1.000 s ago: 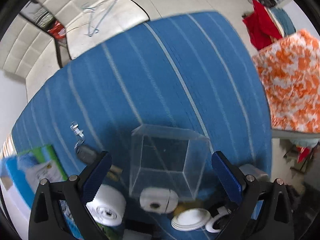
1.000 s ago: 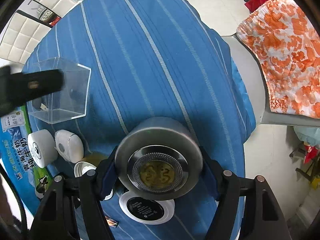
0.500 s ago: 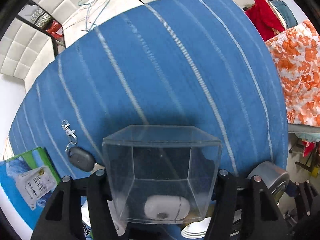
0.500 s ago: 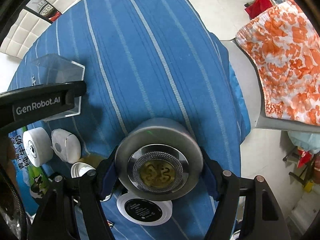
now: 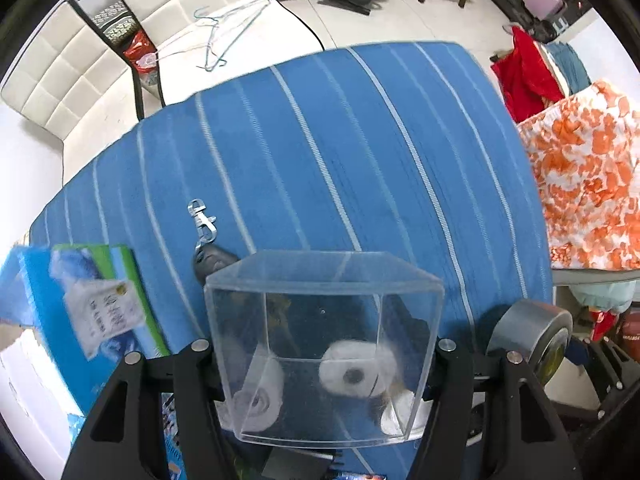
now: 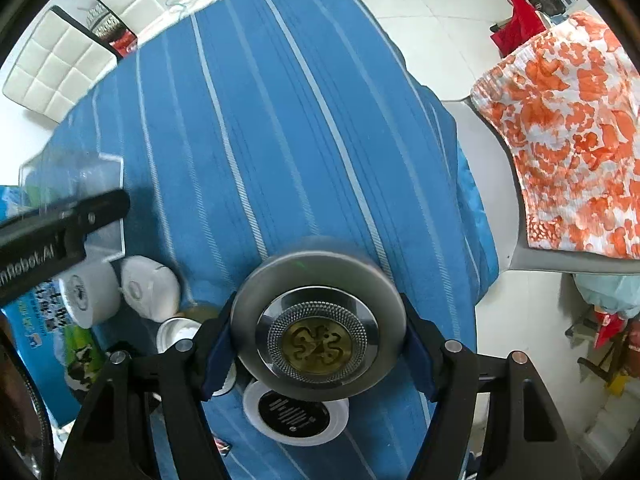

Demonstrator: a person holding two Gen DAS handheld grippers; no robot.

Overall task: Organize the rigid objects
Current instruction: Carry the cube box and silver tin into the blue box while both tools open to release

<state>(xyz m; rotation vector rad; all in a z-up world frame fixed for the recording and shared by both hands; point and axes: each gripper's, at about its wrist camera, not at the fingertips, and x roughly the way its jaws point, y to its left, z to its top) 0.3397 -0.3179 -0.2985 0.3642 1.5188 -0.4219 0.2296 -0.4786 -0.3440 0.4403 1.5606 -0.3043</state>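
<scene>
Left wrist: empty clear box point(image 5: 320, 344) in gripper point(image 5: 320, 364)

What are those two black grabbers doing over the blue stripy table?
A person is tidying up. The left gripper has its fingers clamped on a clear plastic box, held above the blue striped cloth. The right gripper holds a round silver tin above a white-rimmed disc.

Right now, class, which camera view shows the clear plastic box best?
The left wrist view: the clear plastic box sits centred and whole between the left gripper fingers, all walls visible. The right wrist view catches only a blurred corner at its left edge, partly behind that gripper's black finger.
</scene>
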